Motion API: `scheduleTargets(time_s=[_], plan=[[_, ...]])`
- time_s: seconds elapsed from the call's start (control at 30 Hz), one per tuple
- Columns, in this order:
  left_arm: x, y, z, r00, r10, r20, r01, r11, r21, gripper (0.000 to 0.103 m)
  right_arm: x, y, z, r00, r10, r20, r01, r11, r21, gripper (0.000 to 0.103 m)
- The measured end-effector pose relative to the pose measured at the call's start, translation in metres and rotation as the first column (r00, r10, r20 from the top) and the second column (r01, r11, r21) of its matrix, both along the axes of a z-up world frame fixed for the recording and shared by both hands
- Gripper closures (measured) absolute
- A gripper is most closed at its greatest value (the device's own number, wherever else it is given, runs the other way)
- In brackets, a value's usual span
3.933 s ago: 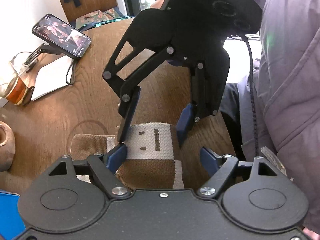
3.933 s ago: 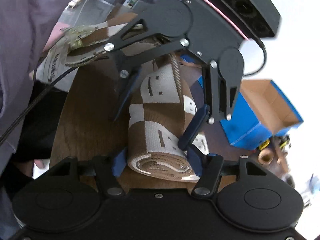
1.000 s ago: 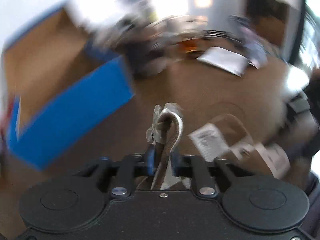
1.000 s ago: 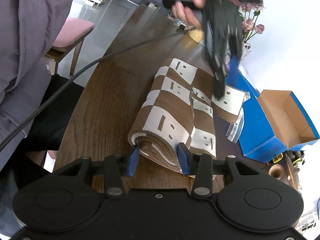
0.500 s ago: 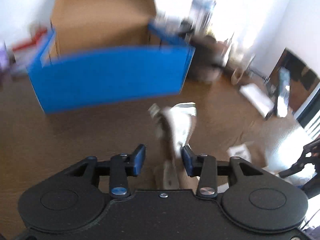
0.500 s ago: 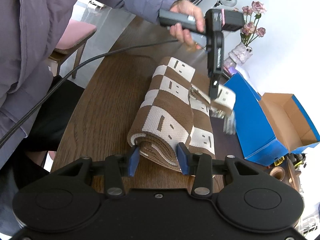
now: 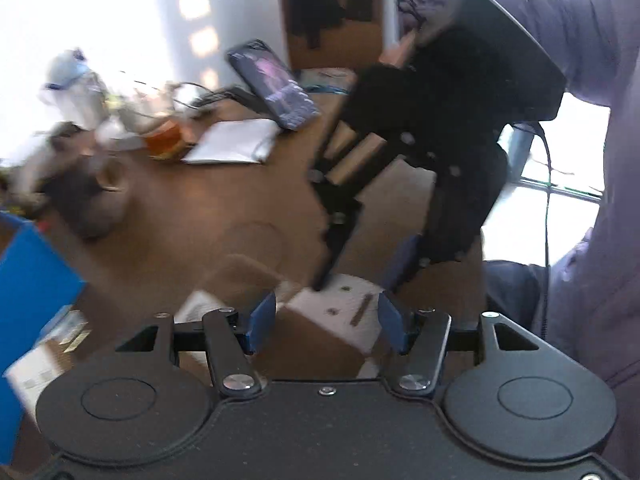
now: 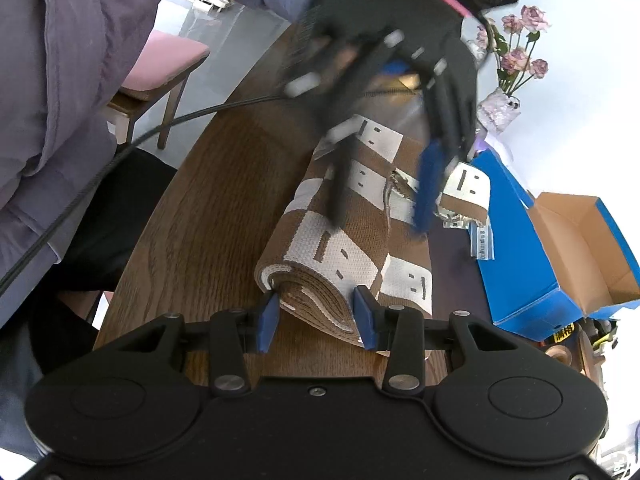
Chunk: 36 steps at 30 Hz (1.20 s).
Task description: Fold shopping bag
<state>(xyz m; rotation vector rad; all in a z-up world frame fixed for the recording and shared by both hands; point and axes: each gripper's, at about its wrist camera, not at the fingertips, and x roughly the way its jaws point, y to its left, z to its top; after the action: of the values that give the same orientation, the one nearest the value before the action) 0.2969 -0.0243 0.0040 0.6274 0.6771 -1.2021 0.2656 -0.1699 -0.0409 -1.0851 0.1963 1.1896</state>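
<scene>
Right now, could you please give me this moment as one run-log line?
brown-and-white checked woven shopping bag: rolled on table | right gripper: shut on roll end | left gripper: open above roll, jaws just opened

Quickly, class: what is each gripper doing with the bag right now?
Left gripper: open, jaws just widened, poised over the rolled shopping bag.
Right gripper: shut on the bag's rolled end.

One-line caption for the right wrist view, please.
Right gripper clamps the rolled end of the checked bag on the table while the open left gripper hovers over it.
</scene>
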Motion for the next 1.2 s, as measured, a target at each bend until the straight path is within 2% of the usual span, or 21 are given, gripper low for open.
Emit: scheduleTargets(time_s=[0.07,0.2,0.33,0.5,0.57,0.63,0.7,0.8,0.93,0.97,1.07,1.2], plan=[[0.006,0.001,-0.001,0.999,-0.006,-0.033,0.006,1.000,-0.002,0.049,0.000,0.001,0.000,1.000,0.003,0.002,-0.003,1.000,-0.007,0.060],[0.003,0.014,-0.005,0.999,-0.002,-0.039,0.001,0.999,-0.036,0.050,0.004,0.001,0.002,1.000,0.004,-0.015,-0.004,1.000,-0.009,0.060],[0.002,0.023,-0.006,0.998,0.019,-0.064,-0.023,0.997,-0.071,0.050,0.001,0.000,0.000,1.000,-0.027,-0.013,0.027,1.000,0.007,0.055],[0.016,0.025,-0.008,0.988,0.028,-0.154,-0.043,0.994,-0.098,0.050,-0.006,-0.010,0.006,0.983,-0.140,-0.115,0.149,0.986,0.076,0.044],[0.024,0.026,-0.009,0.980,0.030,-0.196,-0.052,0.993,-0.107,0.051,-0.018,-0.012,0.004,0.978,-0.161,-0.130,0.178,0.976,0.129,0.029],[0.036,0.029,-0.010,0.964,0.032,-0.265,-0.067,0.990,-0.124,0.051,-0.027,-0.010,0.000,0.980,-0.156,-0.125,0.175,0.972,0.157,0.027],[0.047,0.033,-0.011,0.945,0.037,-0.324,-0.086,0.986,-0.140,0.051,-0.038,0.000,-0.009,0.986,-0.151,-0.074,0.161,0.974,0.160,0.027],[0.055,0.037,-0.013,0.925,0.046,-0.377,-0.112,0.981,-0.156,0.051,-0.033,0.006,-0.015,0.977,-0.210,-0.022,0.210,0.955,0.209,0.028],[0.066,0.044,-0.018,0.889,0.060,-0.453,-0.161,0.969,-0.187,0.053,-0.024,0.009,-0.019,0.961,-0.271,-0.044,0.273,0.925,0.264,0.032],[0.068,0.046,-0.019,0.881,0.063,-0.469,-0.171,0.966,-0.192,0.053,-0.022,0.010,-0.020,0.960,-0.274,-0.050,0.278,0.923,0.266,0.037],[0.075,0.049,-0.021,0.863,0.062,-0.502,-0.186,0.962,-0.202,0.053,-0.017,0.012,-0.020,0.958,-0.280,-0.065,0.287,0.918,0.273,0.038],[0.082,0.048,-0.021,0.841,0.071,-0.537,-0.203,0.960,-0.191,0.053,-0.005,0.003,-0.015,0.958,-0.245,-0.149,0.278,0.919,0.280,0.040]])
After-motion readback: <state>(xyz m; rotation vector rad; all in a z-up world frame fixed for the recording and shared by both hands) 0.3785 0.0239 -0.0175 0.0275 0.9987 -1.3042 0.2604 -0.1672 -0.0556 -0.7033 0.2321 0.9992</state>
